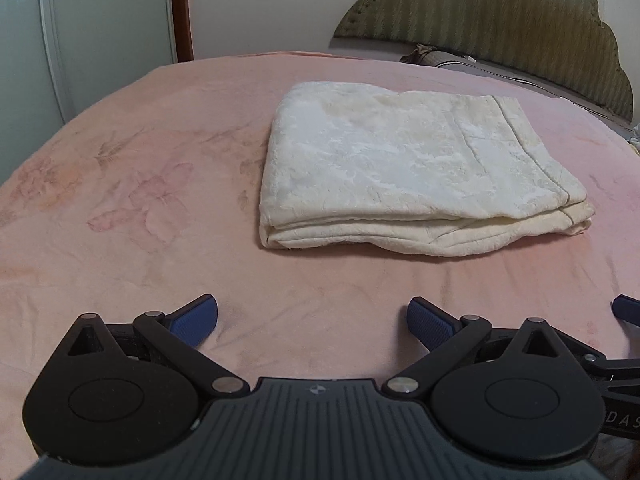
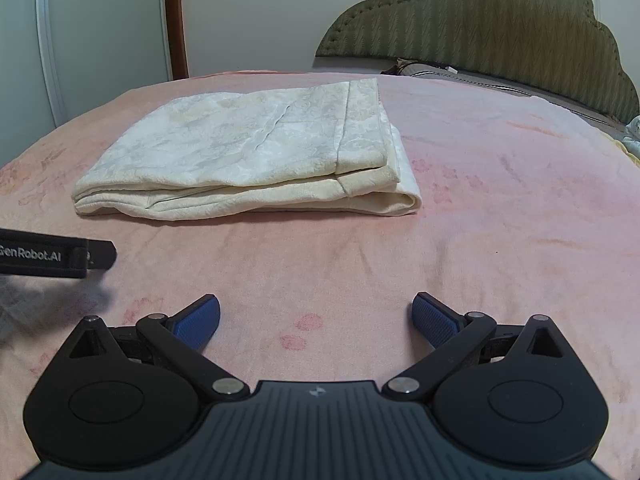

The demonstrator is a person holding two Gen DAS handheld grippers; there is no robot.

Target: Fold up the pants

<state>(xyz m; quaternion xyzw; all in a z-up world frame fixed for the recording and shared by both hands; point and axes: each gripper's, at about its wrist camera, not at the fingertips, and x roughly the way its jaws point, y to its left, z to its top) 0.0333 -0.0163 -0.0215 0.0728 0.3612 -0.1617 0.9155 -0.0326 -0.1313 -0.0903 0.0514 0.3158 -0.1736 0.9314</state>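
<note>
Cream-white pants lie folded into a flat rectangular stack on the pink bed sheet, ahead of and a little right of my left gripper. That gripper is open, empty, and hovers over the bare sheet short of the stack. In the right wrist view the same folded pants lie ahead and to the left. My right gripper is open and empty, over the sheet and short of the stack. Nothing touches the pants.
A green padded headboard and a pillow stand at the far right. A white wardrobe and a brown door frame are at the far left. The left gripper's body shows at the right view's left edge.
</note>
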